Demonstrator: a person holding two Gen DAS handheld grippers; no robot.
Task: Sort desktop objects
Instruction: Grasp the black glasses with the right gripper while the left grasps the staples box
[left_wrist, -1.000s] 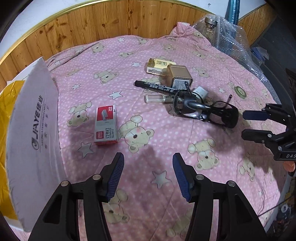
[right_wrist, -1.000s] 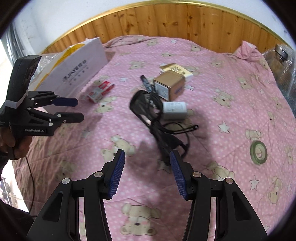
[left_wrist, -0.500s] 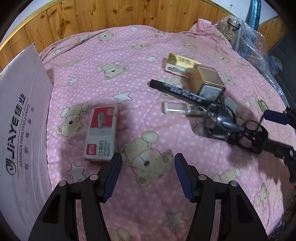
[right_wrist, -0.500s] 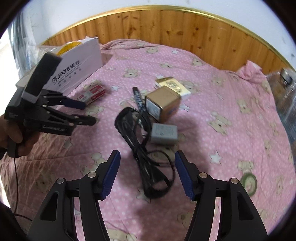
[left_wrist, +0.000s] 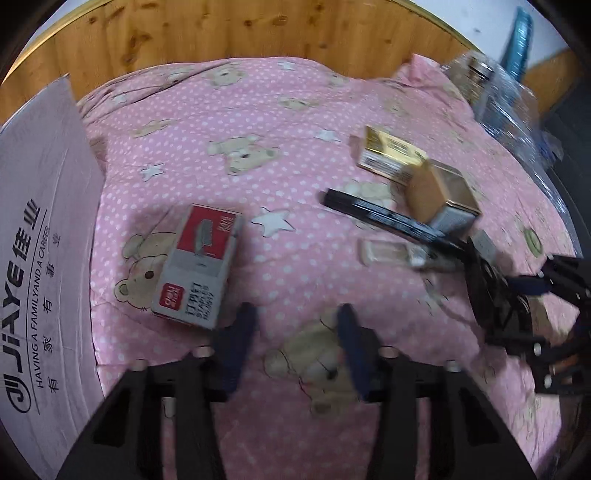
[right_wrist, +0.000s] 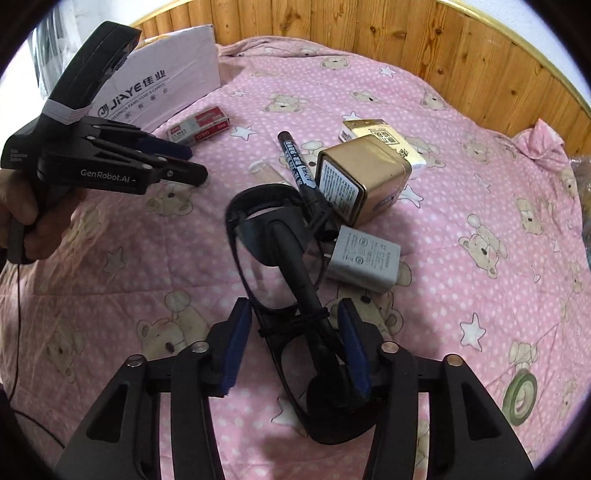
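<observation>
On the pink bear-print cloth (right_wrist: 480, 192) lies a pair of black glasses (right_wrist: 266, 251), folded. My right gripper (right_wrist: 293, 332) is open and straddles the near end of the glasses, its right pad close to a temple arm. A red and grey staple box (left_wrist: 199, 266) lies just ahead and left of my left gripper (left_wrist: 295, 332), which is open and holds nothing. The right wrist view also shows the left gripper (right_wrist: 192, 162), hovering near the staple box (right_wrist: 199, 127). At the right of the left wrist view, the right gripper (left_wrist: 524, 310) sits over the glasses.
Beside the glasses lie a black marker (right_wrist: 295, 162), a gold tin (right_wrist: 362, 181), a grey charger (right_wrist: 364, 258), a yellow card box (right_wrist: 384, 138) and a small clear item (left_wrist: 388, 253). A green tape roll (right_wrist: 521, 391) lies right. A white JIAYE bag (left_wrist: 40, 258) stands left; wooden panelling behind.
My left gripper has moved forward and down toward the staple box. My right gripper has advanced over the glasses, which now lie between its fingers.
</observation>
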